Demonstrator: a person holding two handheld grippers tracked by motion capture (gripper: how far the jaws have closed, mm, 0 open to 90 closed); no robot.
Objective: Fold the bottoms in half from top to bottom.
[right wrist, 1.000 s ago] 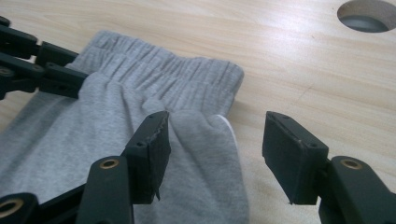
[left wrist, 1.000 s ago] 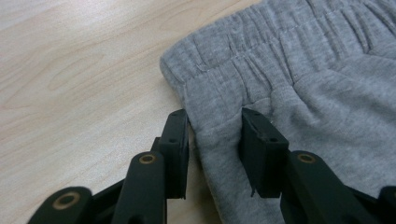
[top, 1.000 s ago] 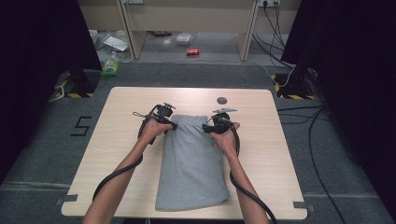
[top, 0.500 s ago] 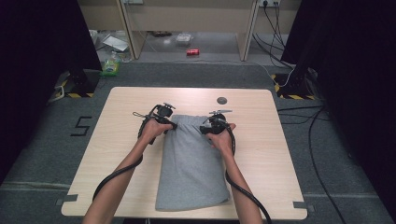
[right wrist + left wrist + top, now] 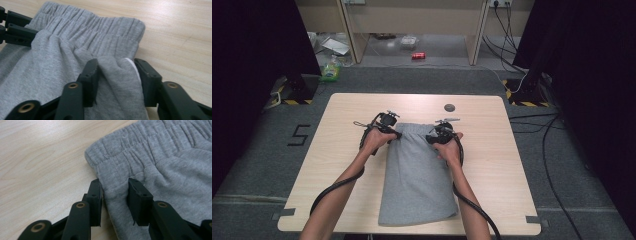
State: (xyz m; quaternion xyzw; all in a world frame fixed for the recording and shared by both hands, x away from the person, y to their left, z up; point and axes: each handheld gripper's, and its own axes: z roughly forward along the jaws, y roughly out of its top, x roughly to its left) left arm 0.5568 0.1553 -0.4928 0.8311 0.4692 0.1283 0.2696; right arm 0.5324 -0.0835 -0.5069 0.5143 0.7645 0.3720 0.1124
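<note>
Grey sweat trousers [image 5: 417,175] lie folded on the wooden table [image 5: 347,125], with the elastic waistband [image 5: 155,142] at the far end. My left gripper [image 5: 393,134] sits at the left corner of the waistband. Its jaws [image 5: 113,181] pinch a fold of the side edge. My right gripper [image 5: 432,139] is at the right corner. Its jaws [image 5: 116,61] have just been closing and now squeeze a bunched ridge of grey cloth [image 5: 112,72] with a white label showing. The left gripper's fingers [image 5: 15,27] show across the waistband.
A small dark disc [image 5: 449,107] lies on the table beyond the trousers. Bare wood flanks the cloth on both sides. On the floor behind are a red can [image 5: 418,55], a green bottle [image 5: 330,72] and cables [image 5: 532,125] to the right.
My right gripper has edged slightly inward onto the right waistband corner and gathered cloth there. The left gripper and the rest of the trousers have stayed put.
</note>
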